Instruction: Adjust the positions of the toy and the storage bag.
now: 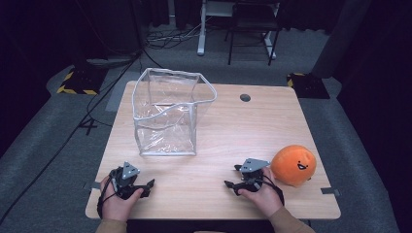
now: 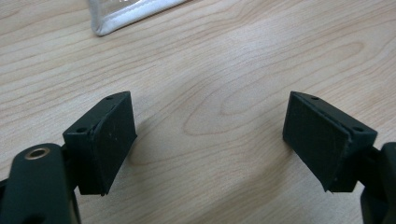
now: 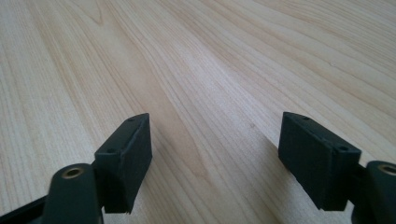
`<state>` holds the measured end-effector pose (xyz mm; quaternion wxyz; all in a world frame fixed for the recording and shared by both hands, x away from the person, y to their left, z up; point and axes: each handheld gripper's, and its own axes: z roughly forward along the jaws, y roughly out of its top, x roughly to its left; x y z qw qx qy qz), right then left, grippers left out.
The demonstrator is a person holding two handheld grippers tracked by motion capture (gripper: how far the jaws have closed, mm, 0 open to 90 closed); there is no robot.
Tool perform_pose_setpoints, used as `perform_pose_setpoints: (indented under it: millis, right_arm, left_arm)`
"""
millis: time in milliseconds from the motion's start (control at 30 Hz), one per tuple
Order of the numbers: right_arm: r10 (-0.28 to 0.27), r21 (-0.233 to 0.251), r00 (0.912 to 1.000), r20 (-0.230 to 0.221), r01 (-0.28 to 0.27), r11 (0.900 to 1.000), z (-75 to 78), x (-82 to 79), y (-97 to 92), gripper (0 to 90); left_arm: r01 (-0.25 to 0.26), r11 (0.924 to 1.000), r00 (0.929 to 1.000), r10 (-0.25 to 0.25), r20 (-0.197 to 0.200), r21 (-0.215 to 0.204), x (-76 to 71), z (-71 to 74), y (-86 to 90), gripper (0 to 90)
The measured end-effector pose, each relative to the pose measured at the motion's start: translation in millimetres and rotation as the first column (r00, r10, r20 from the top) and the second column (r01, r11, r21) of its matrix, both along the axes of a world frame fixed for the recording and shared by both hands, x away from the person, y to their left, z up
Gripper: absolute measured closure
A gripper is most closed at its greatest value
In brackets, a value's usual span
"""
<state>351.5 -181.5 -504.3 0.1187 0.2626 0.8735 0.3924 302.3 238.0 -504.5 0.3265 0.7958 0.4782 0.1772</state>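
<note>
One clear plastic bag (image 1: pixel 167 114), one orange plush toy (image 1: pixel 293 165), two grippers (image 1: pixel 137 187)

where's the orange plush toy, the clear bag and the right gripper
orange plush toy (image 1: pixel 293 165), high view, middle of its round body
clear bag (image 1: pixel 165 136), high view, front wall
right gripper (image 1: pixel 232 176), high view, midway between its open jaws

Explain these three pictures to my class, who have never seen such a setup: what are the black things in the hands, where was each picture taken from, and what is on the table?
A person sits at a wooden table, holding a hand-worked gripping tool in each hand: the left tool and the right tool. The wide picture comes from a camera above the person. The two close-ups come from small cameras riding on the tools, each looking along its own two black jaws. Both pairs of jaws stand open over bare wood, holding nothing. On the table stand a clear plastic bag, open at the top, and an orange plush toy with a smiling face, beside the right hand.
</note>
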Motion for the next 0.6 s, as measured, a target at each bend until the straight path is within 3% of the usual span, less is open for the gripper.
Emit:
perform_pose_setpoints:
  millis: [33, 267, 367, 600]
  right_arm:
    - [0.010, 0.006, 0.9999, 0.007, -0.010, 0.9999, 0.3, 0.4, -0.1, 34.3]
    - [0.008, 0.010, 0.9999, 0.006, -0.008, 0.9999, 0.4, 0.7, 1.4, 36.0]
    - [0.027, -0.006, 0.9996, -0.009, -0.027, 0.9996, 4.2, -1.3, -0.4, 48.1]
    - [0.027, 0.022, 0.9992, -0.028, -0.027, 0.9994, 19.6, -0.6, -4.0, 51.4]
  left_arm:
    - [-0.001, 1.0000, 1.0000, 0.001, 0.001, -0.001, 0.0, -0.1, -0.1, 17.6]
    - [-0.002, 1.0000, 1.0000, 0.002, -0.001, 0.000, 0.1, 0.1, -0.2, 17.5]
    - [-0.001, 1.0000, 1.0000, 0.001, 0.001, -0.002, 0.1, 0.0, -0.1, 17.5]
    - [-0.004, 0.9998, 0.9999, 0.004, 0.015, -0.021, -1.9, 2.0, 3.6, 23.3]
